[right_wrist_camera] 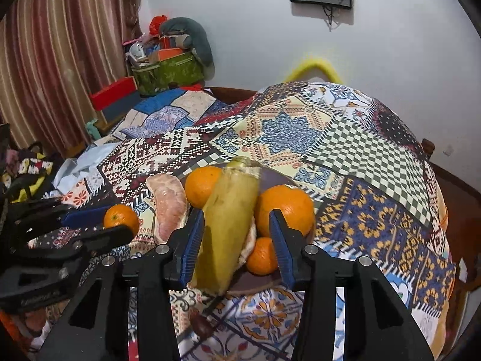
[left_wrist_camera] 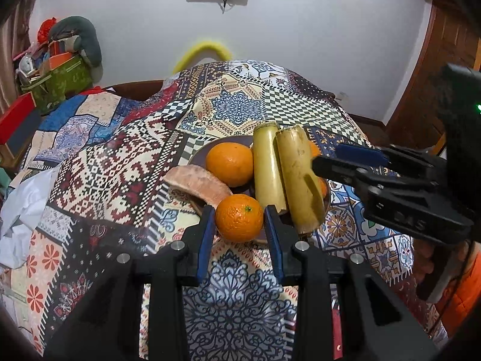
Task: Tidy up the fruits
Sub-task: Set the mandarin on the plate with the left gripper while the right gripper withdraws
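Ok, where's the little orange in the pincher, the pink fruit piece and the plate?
Small orange [left_wrist_camera: 239, 218], left wrist view, middle of its peel.
Pink fruit piece [left_wrist_camera: 195, 182], left wrist view, its curved top.
Plate [left_wrist_camera: 197, 158], left wrist view, bare rim.

- left wrist view: close, angled down along its fingers at the plate [left_wrist_camera: 197, 158] from the near-left.
- right wrist view: same downward angle, closer.
- shared: plate, patterned cloth [right_wrist_camera: 375, 210], wall.

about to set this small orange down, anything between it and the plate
nothing visible: behind the small orange the plate shows a bare gap, flanked by the pomelo wedge and a yellow stalk
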A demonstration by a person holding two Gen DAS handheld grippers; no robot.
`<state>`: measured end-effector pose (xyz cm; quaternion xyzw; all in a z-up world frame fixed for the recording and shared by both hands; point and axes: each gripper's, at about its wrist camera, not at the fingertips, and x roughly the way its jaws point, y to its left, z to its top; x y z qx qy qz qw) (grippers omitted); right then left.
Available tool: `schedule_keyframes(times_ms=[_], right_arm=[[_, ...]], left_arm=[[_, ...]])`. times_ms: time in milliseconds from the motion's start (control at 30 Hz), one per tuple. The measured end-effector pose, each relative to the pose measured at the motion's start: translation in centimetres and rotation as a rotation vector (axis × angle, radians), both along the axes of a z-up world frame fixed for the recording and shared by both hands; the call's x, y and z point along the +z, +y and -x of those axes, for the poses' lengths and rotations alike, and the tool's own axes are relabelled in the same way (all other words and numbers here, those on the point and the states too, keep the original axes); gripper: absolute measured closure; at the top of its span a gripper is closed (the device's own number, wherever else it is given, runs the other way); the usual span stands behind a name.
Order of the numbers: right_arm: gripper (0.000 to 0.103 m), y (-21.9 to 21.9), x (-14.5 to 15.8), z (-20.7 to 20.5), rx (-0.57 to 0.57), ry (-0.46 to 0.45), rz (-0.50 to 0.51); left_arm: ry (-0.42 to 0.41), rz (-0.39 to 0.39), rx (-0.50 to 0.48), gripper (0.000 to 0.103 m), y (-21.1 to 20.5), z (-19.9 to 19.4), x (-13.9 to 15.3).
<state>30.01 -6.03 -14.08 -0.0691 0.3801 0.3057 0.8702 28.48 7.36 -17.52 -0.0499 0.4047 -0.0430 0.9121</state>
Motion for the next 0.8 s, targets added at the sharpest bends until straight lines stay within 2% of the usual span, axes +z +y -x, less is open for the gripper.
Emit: schedule_keyframes(times_ms=[300,700,800], right_arm=[[0.062,-3.4,0.9,0.8,-0.054,-0.025,-0.032],[0.062,-4.7,0.6,1.7,-0.079,-0.044,0.002],[0.062,-4.9,0.6,2.0,-0.080,-0.042,0.007]], left_arm=[[0.016,-0.038,-0.004,0.070,-1.2,-2.7,-0.7],[0.045,-0.074,0.008,0.070,-1.8,-4.3,-1.3],[0.048,-0.074,0.011,0.065,-1.7,-4.3,-1.2]])
